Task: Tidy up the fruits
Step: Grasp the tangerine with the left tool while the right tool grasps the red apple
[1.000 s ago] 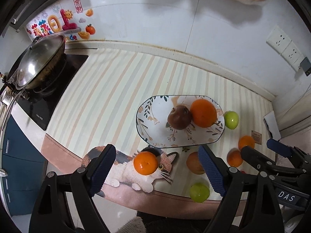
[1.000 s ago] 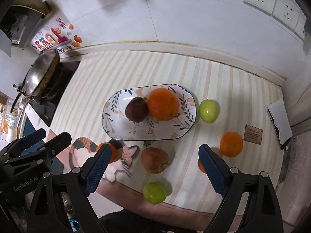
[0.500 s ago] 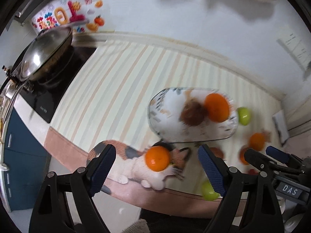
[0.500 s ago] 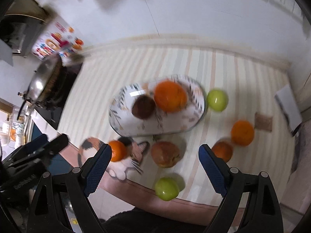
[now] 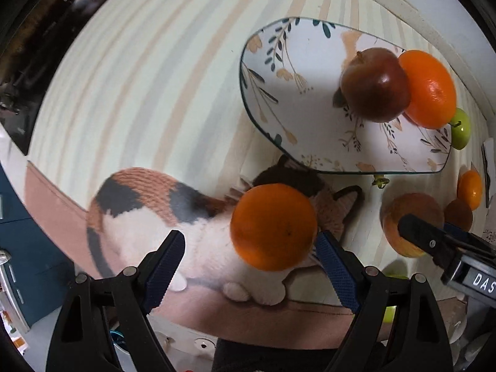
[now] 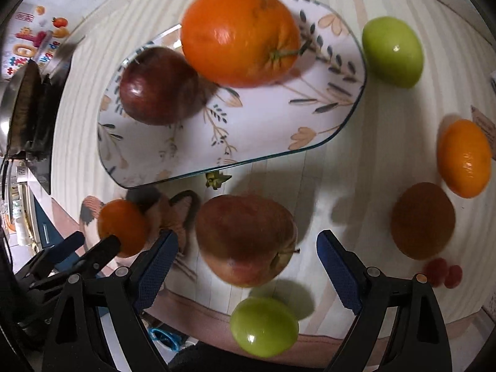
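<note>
Orange in colour, a round smooth-skinned orange lay on the calico cat picture of the striped mat covering the surface, between the spread fingers of the left tool. Further right, a floral oval ceramic plate held a dark red apple and a large orange. The right tool was spread around a reddish-yellow apple, not touching it.

Floral plate, striped mat

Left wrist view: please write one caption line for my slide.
Open left gripper nears an orange on the cat mat; plate behind.
</note>
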Demonstrator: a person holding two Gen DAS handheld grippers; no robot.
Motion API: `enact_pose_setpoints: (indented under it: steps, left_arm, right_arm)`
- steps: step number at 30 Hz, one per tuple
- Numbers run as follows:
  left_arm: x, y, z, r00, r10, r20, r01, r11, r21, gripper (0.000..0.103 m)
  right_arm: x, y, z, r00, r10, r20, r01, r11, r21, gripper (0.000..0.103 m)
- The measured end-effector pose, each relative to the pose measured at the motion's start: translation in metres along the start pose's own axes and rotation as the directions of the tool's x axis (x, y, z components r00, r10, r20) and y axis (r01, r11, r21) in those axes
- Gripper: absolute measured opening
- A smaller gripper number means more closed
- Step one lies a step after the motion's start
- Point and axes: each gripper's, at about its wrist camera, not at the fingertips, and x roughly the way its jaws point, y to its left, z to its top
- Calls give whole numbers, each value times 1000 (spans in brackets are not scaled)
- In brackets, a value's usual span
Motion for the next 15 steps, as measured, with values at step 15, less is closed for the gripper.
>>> enact_pose_setpoints:
  steps: [15]
  left_arm:
    - [14,-8,-6,999,-31,21,31,999,-4,60]
  right_arm:
    - [16,-3,9,999,10,-35,-9,1000,11,73]
